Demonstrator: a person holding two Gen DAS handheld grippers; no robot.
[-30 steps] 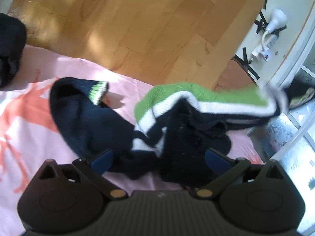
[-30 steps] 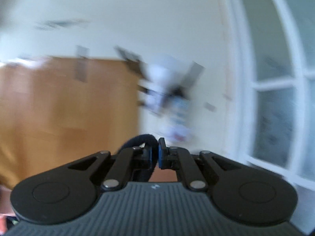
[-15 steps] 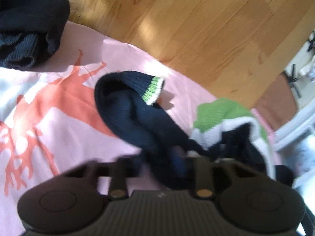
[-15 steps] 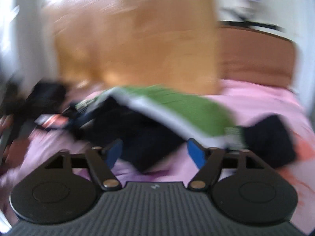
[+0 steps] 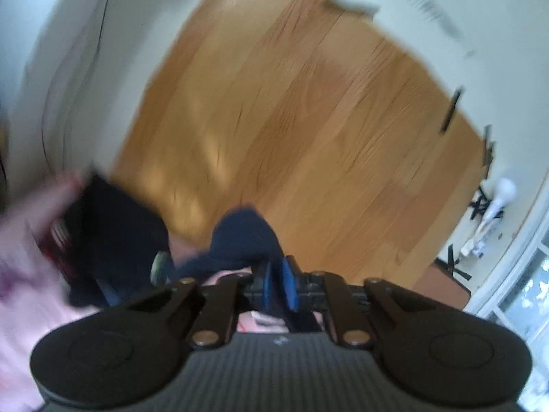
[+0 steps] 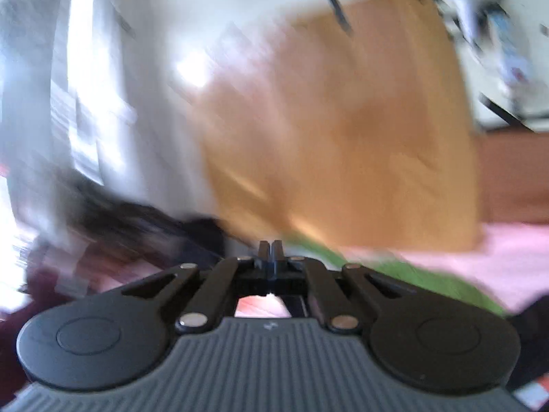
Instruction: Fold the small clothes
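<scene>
In the left wrist view my left gripper [image 5: 276, 281] is shut on a fold of navy knit fabric [image 5: 245, 237], which bulges up above the blue pads, lifted over the floor. Another dark garment [image 5: 116, 233] lies at the left on the pink cloth [image 5: 20, 295]. In the blurred right wrist view my right gripper [image 6: 271, 247] is shut, pointing level. The garment's green band [image 6: 422, 274] starts right at its tips and runs off to the right. The pinch itself is smeared by motion.
A wooden floor [image 5: 308, 120] fills the background, bounded by white walls. A white plug and black tape marks [image 5: 494, 206] sit at the right wall. Dark blurred shapes [image 6: 137, 219] lie left of the right gripper, and pink cloth [image 6: 514, 247] lies to its right.
My left gripper closed on the navy fabric and rose away from the pink cloth. My right gripper swung round, opened around the green-banded garment, then shut.
</scene>
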